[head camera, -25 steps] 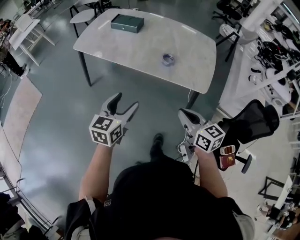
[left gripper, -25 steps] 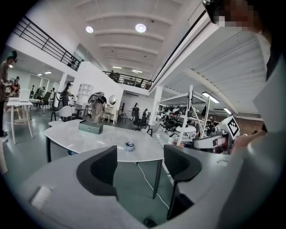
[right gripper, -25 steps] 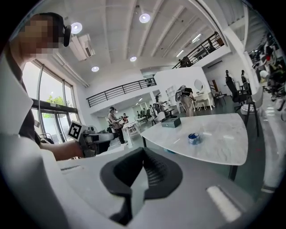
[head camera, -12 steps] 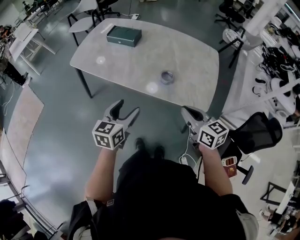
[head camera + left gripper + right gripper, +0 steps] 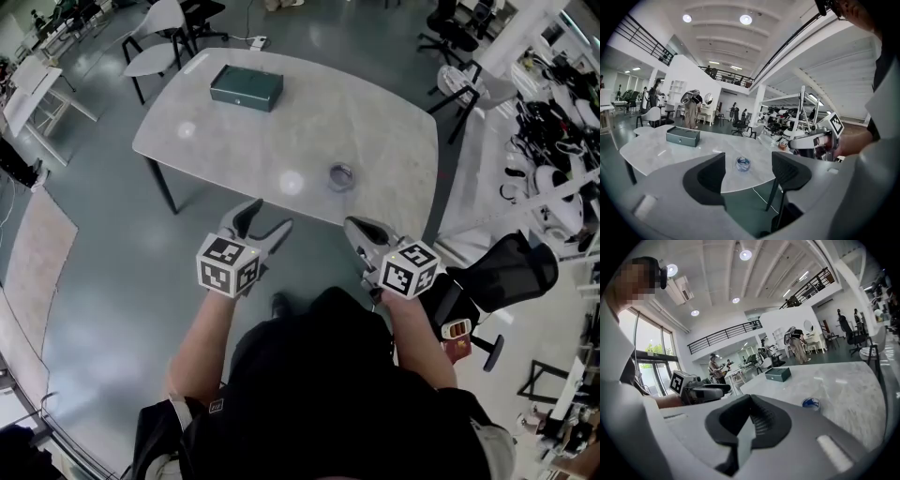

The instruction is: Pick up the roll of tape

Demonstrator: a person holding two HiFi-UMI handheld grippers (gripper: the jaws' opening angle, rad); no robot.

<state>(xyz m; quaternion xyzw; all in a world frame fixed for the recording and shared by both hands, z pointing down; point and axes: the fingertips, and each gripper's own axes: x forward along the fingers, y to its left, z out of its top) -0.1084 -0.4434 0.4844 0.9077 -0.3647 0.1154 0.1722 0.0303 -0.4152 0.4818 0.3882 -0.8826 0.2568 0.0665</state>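
Both tongs hung short of the surface (image 5: 384, 112), held over the floor in front of the person. Nothing was grasped yet.

- Left tongs (image 5: 267, 217): jaws apart, nothing between them. In the left gripper view the roll of tape (image 5: 340, 175) showed through the gap, but well beyond the tips.
- Right tongs (image 5: 361, 231): jaws pressed together, empty. In the head view these looked the nearer pair to the roll.
- Roll of tape: lay flat on the pale surface, toward the near edge on the person's right, well apart from the green box (image 5: 247, 87) at the far side.

Step judged: the approach, with the pickup not begun.

Risks from here:
- If the right tongs went in as they were, closed, the tips would likely shove the roll instead of straddling it. The surface looked smooth and glossy, so the roll could slide.
- The roll sat near the near edge, so a nudge toward the person might send it off onto the floor.
- Lying flat, the roll offered a low wall. A jaw coming in too high could skim over it, and one too low could scrape the surface and skate the roll away.
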